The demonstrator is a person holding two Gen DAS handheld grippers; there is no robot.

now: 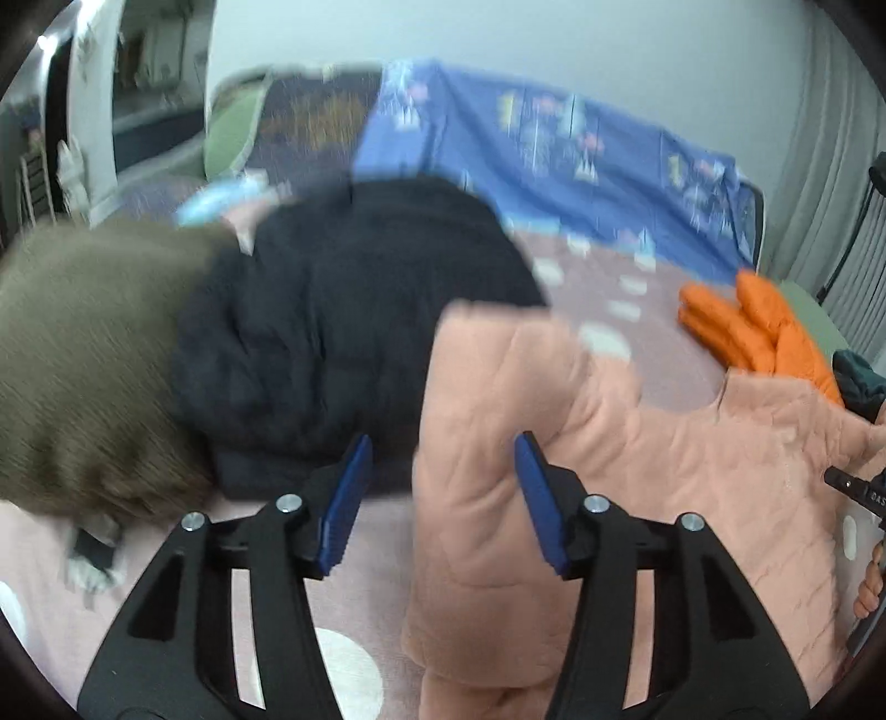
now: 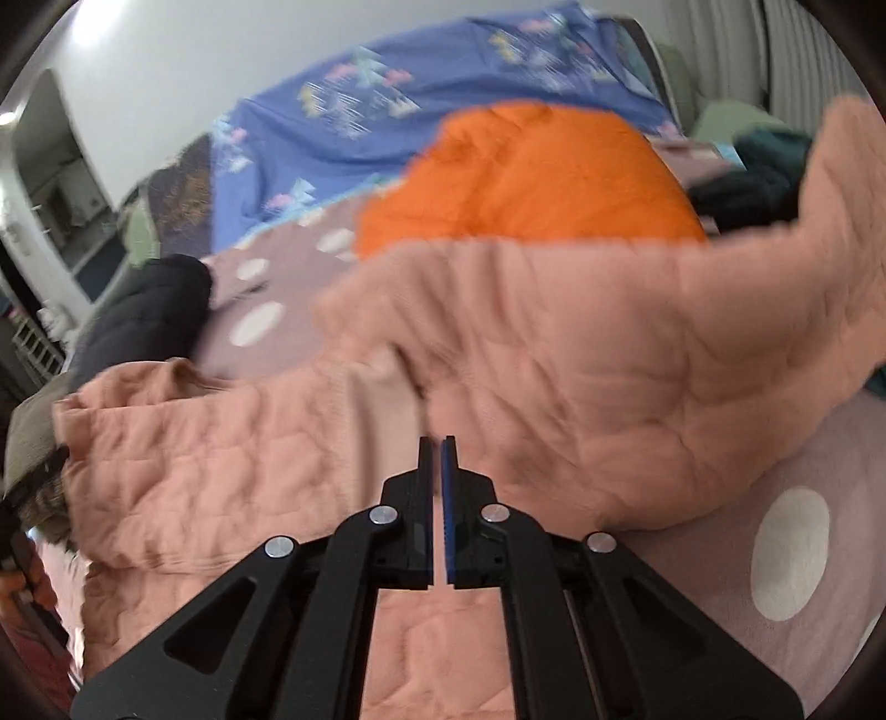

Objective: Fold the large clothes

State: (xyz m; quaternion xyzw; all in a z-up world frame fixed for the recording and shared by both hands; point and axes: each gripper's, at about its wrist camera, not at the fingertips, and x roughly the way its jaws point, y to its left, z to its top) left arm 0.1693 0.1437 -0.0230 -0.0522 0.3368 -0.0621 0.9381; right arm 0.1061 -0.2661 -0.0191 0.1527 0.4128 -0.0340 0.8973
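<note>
Spread across a pink bedcover (image 1: 354, 653) with white dots, a peach quilted coat (image 1: 637, 471) lay soft and puffy, its stitched surface wrinkled into shallow ridges. We held our left tool (image 1: 440, 501) with its blue-padded jaws wide apart, one pad beside the coat's sleeve and the other near a black padded jacket (image 1: 343, 327). Our right tool (image 2: 438, 459) had its jaws pressed nearly together against the peach quilted coat (image 2: 554, 354); whether fabric sat pinched between them, we could not tell, since the gap was a thin sliver and the cloth around it was blurred.

From the left wrist we saw a shaggy olive-brown garment (image 1: 83, 354) bulging at the left edge, touching the black jacket, and an orange puffer item (image 1: 758, 327) showing only as a few rounded, finger-like lobes beyond the coat. From the right wrist that orange puffer item (image 2: 526, 177) appeared as a broad smooth dome just behind the coat, and a dark teal garment (image 2: 769, 160) sat at the far right. One end of the coat rose high at the right edge of that view. Both views took in a blue patterned sheet (image 1: 554, 138) draped at the far side of the bed, against a pale wall (image 1: 554, 39).
</note>
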